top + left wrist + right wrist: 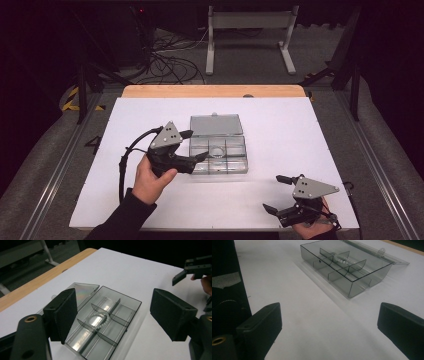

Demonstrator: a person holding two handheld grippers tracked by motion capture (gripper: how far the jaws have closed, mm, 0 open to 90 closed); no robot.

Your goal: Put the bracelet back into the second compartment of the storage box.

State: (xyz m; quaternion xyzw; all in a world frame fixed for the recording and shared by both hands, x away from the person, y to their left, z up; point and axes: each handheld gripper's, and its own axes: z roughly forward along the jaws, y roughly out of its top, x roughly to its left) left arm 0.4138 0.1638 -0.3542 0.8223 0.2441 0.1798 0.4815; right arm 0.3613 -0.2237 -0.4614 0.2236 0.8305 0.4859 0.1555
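A clear grey compartment box (235,165) lies open mid-table, its lid (216,125) folded flat behind it. A pale bead bracelet (218,151) rests in a middle compartment. My left gripper (197,145) is at the box's left end, jaws open and wide apart with nothing between the pads. In the left gripper view the box (125,312) and bracelet (98,316) lie between its jaws (118,312), farther on. My right gripper (272,193) stands open near the front right edge, away from the box. Its own view looks across bare table at the box (359,282) and bracelet (340,259).
The white table top (150,200) has a wooden strip (213,91) along its far edge. Cables (165,60) and a grey stand (250,35) sit on the floor beyond. Metal rails (60,170) run along both sides of the table.
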